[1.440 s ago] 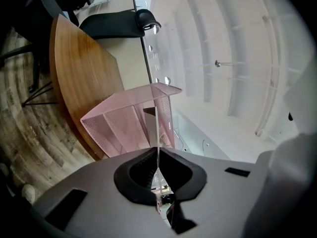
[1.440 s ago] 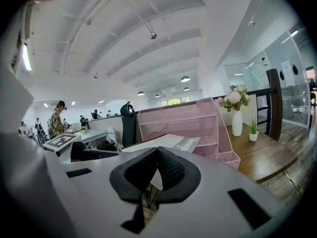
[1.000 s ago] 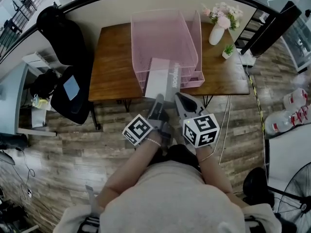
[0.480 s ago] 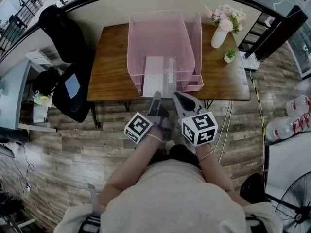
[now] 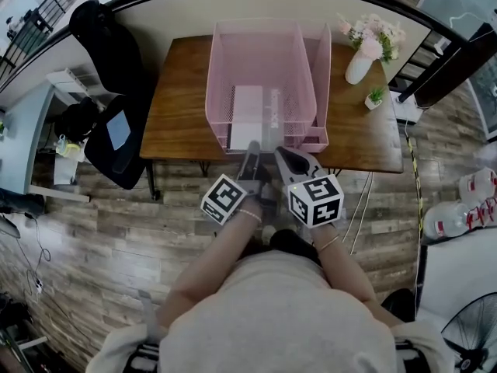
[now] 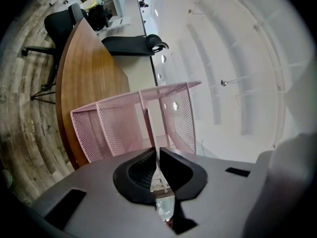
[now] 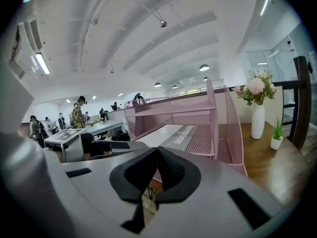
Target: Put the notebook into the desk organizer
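Thin, light, probably floppy notebook (image 5: 248,113) lies in the pink desk organizer (image 5: 221,68), centre frame. Left claw (image 5: 252,148), jaws just loosening, pinches its near edge. Right claw (image 5: 281,153) is pressed together, empty.

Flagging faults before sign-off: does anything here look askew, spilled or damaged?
Nothing stands out. The notebook lies flat and square in the pink organizer, which stands upright on the table; the vase is upright too.

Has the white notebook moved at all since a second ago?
Yes. The white and grey notebook has slid deeper into the pink mesh desk organizer, away from the person; before, its near end stuck out past the organizer's front edge.
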The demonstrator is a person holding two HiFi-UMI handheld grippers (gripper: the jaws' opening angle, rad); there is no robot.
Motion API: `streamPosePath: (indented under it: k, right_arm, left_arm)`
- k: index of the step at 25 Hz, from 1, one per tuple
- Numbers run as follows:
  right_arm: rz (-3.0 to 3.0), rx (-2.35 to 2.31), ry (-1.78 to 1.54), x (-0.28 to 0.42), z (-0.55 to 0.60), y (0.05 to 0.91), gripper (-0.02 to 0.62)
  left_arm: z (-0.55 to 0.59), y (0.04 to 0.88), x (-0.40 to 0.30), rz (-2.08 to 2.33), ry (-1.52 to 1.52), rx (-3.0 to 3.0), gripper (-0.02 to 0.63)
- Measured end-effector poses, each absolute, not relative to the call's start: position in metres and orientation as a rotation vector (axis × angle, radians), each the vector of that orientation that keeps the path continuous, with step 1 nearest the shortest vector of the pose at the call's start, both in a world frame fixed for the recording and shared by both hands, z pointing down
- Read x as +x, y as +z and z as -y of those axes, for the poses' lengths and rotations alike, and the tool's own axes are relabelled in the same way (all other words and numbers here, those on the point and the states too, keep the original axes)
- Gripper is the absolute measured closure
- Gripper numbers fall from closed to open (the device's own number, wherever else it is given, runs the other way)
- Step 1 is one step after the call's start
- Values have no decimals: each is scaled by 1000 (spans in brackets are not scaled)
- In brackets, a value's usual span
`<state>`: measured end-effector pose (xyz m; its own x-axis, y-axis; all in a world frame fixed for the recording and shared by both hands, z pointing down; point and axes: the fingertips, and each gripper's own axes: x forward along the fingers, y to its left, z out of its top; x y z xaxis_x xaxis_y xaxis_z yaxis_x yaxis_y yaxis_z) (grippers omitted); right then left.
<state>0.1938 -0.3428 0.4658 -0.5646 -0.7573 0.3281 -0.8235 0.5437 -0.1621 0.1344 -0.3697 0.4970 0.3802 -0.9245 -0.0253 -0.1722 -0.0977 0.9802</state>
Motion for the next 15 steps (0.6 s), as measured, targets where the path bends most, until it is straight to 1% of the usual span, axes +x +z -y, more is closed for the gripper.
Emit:
streamPosePath:
  k: [11, 15]
  right_arm:
    - [2600, 1295, 411, 191, 363, 461, 595]
    - [2617, 1292, 405, 191, 367, 459, 595]
  left_arm:
    - [386, 502, 137, 1017, -905, 1516, 578]
    - [387, 502, 137, 1024, -911, 1511, 566]
